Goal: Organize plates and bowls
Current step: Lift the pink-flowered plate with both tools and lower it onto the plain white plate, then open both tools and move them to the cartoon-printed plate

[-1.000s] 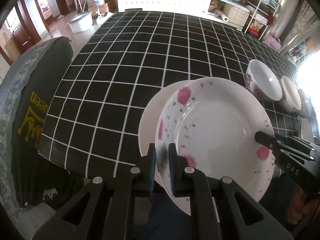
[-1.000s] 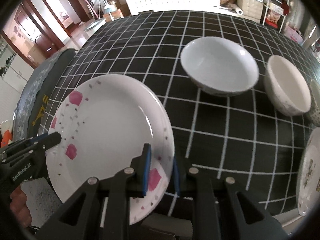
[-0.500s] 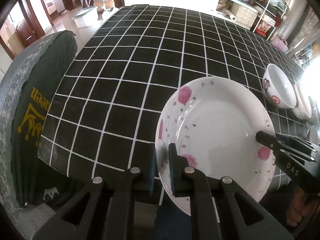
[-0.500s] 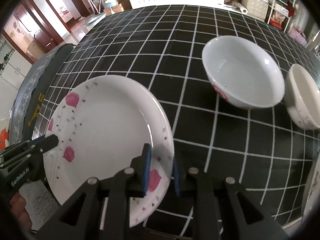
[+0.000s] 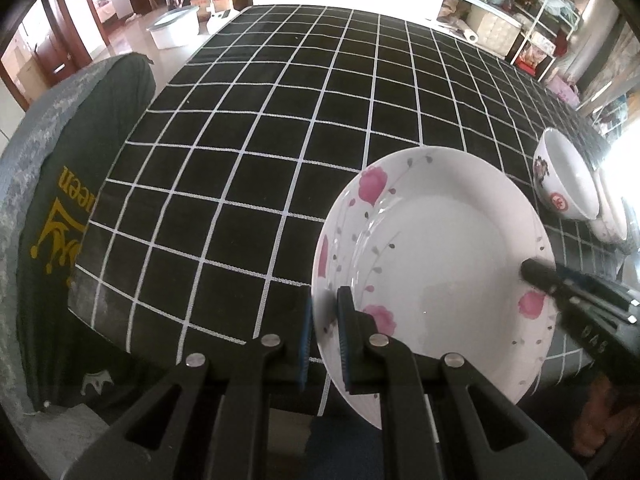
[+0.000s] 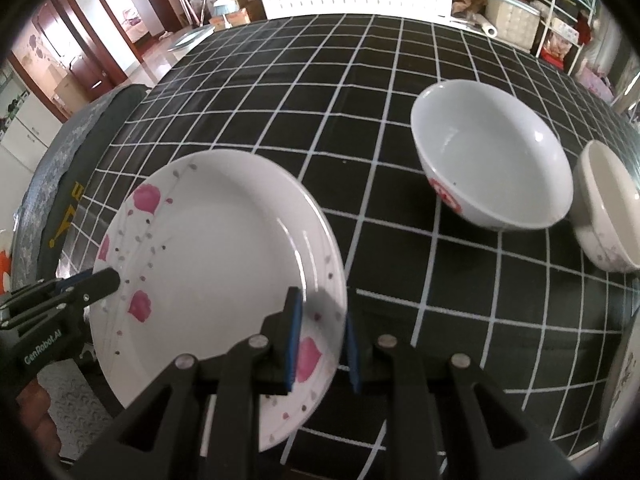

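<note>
Two grippers are on one plate (image 5: 436, 256) here, one at each side of the rim. It's a white plate, shallow, with a glossy well and a wide rim printed with pink blossoms, thin grey stems and little grey-purple dots. The left gripper (image 5: 325, 344) has its blue-padded fingers pinched on the near left edge, rim sandwiched between them. The right gripper (image 6: 320, 340) is clamped on the opposite edge, right over one of the pink flowers, one pad on top and the other below the rim.

The plate sits at the near edge of the table, over the black tablecloth (image 5: 256, 152) with the white grid, and part of it sticks out past the table edge toward the person. Can't tell if its bottom is actually touching the cloth or just above it.

Further right on the cloth there's a white bowl with red markings (image 6: 490, 160) on its outside, and just beside that a smaller cream bowl (image 6: 608, 208) with a faint floral print. Off the left end is a chair back with a dark green cover and yellow lettering (image 5: 60, 216).
</note>
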